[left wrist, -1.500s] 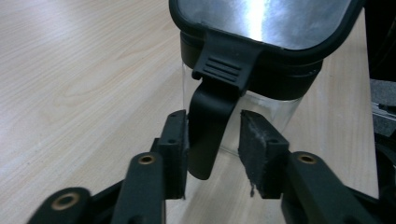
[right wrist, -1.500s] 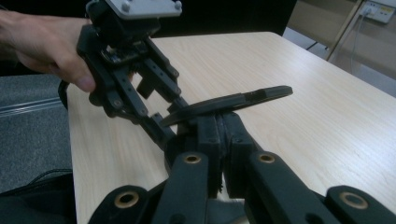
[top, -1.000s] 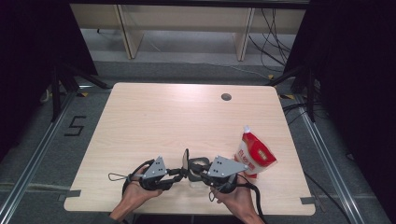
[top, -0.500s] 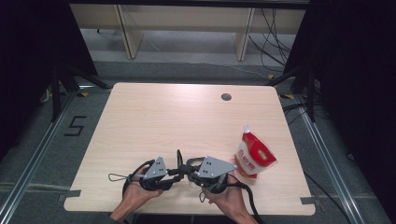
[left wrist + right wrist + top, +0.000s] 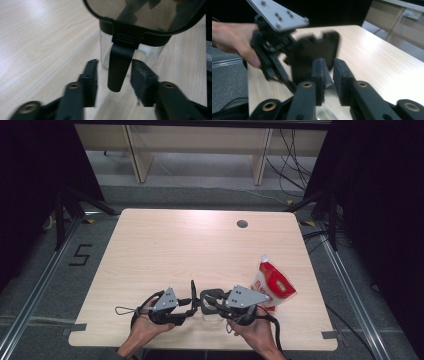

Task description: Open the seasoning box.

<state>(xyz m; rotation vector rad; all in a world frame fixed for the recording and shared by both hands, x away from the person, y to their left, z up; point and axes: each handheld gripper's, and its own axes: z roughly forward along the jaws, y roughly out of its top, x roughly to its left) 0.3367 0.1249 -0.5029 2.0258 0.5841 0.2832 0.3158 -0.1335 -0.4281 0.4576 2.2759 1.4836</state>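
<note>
**A:** What have you got nearest you?

**B:** The jar (image 5: pixel 152 53), at the near edge of the desk (image 5: pixel 175 245), with both tools meeting over it. My left hand-held gripper (image 5: pixel 115 82) points at the jar's front. Its jaws have just been opening and now stand at a middling width. The black tab (image 5: pixel 119 67) that hangs from the lid (image 5: pixel 147 15) is between them, with a gap on each side, so nothing is gripped there.

**A:** Why stay around the tab, then?

**B:** I'd say I let it go so that the lid can swing. The lid is tilted up above the jar's mouth.

**A:** And the right one?

**B:** My right hand-held gripper (image 5: pixel 328 72) comes at the jar from the other side. Its jaws are narrow and have just been opening a little. Something pale sits between them. I cannot tell whether the pads press on it. My guess is that it steadied the jar or lid.

**A:** Farther out?

**B:** A red and white pouch (image 5: pixel 272 285) lies right of the jar, near but apart, probably waiting to be poured. Well beyond the jar there is a cable hole (image 5: pixel 242 224).
</note>
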